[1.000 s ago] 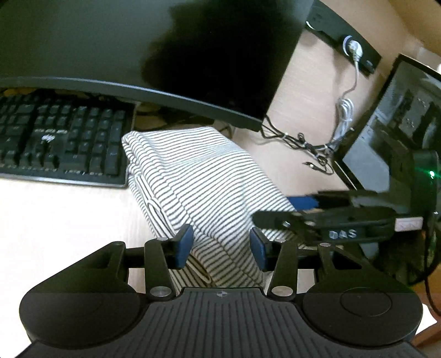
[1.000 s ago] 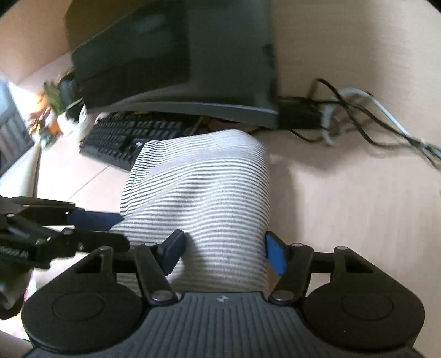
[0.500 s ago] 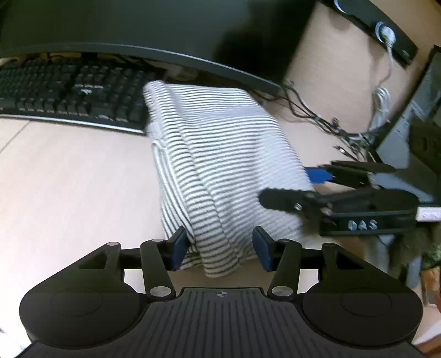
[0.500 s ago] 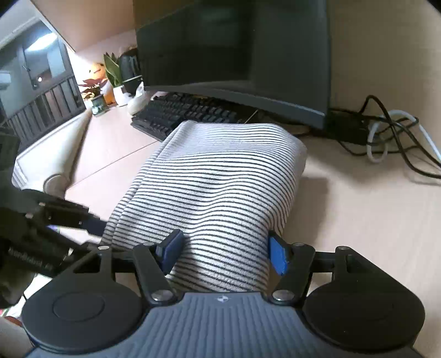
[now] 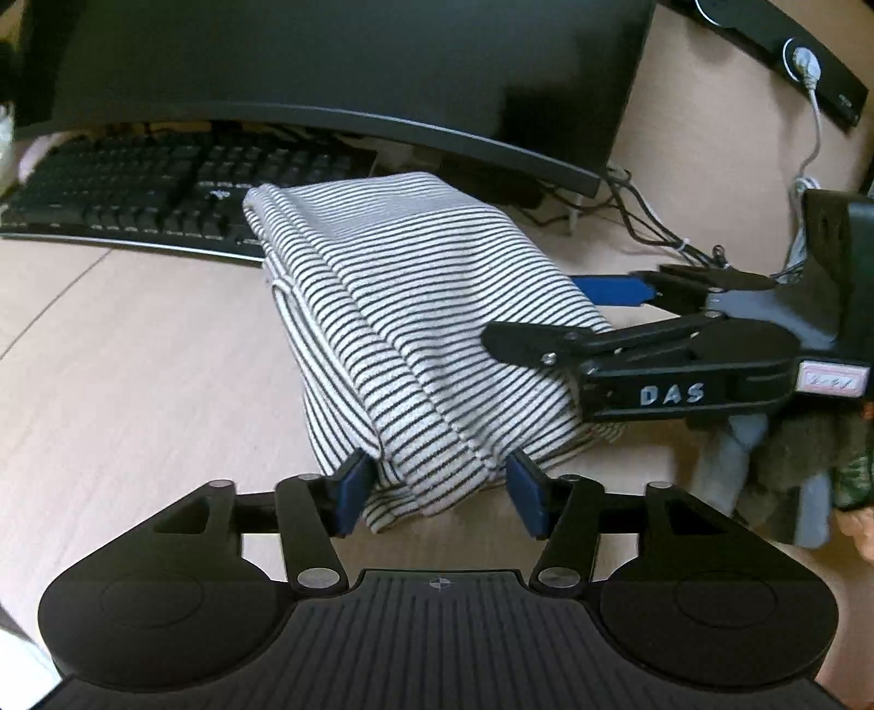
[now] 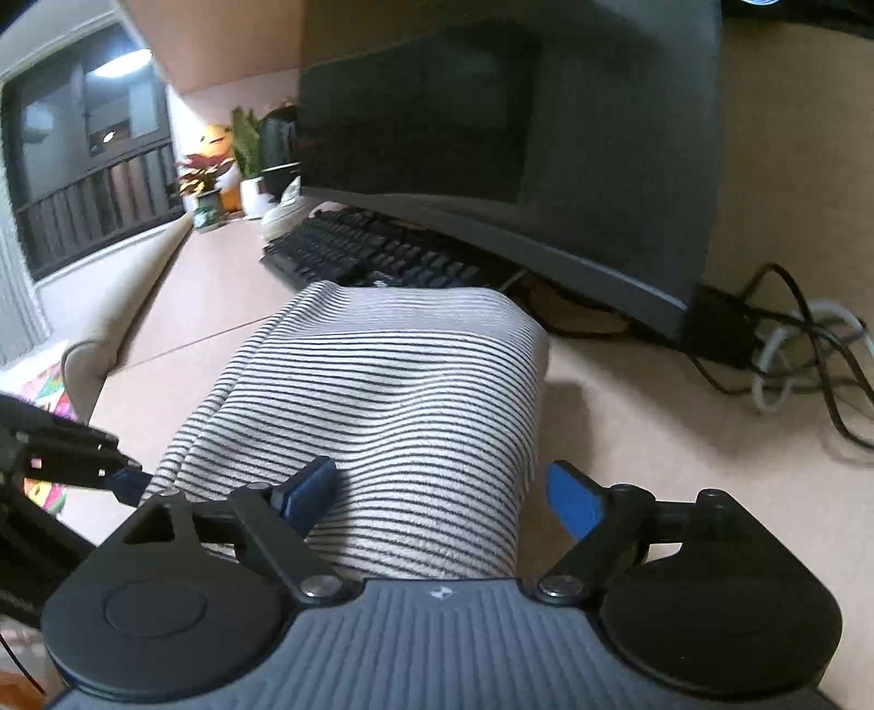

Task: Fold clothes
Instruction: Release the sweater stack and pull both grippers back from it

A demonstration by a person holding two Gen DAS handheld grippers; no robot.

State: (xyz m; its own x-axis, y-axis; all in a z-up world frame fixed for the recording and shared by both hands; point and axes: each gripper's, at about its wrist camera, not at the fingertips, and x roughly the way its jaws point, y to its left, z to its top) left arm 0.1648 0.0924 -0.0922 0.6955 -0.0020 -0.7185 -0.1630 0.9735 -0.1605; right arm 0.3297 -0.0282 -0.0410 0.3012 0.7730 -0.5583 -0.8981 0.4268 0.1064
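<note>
A folded black-and-white striped garment (image 5: 415,322) lies as a thick bundle on the light wooden desk, its far end by the keyboard. It also shows in the right wrist view (image 6: 393,415). My left gripper (image 5: 440,491) is open, its blue pads on either side of the bundle's near left end. My right gripper (image 6: 442,491) is open, straddling the bundle's near right end; it shows from the side in the left wrist view (image 5: 557,322), one finger resting on the cloth.
A large dark monitor (image 5: 328,71) stands behind the bundle, with a black keyboard (image 5: 142,191) under it. Tangled cables (image 6: 786,349) lie at the right. A power strip (image 5: 786,49) is on the wall. Potted plants (image 6: 218,175) stand far left.
Both grippers drew back toward the near end of the bundle and the views shifted. The garment stayed folded on the desk. Both jaws stayed open.
</note>
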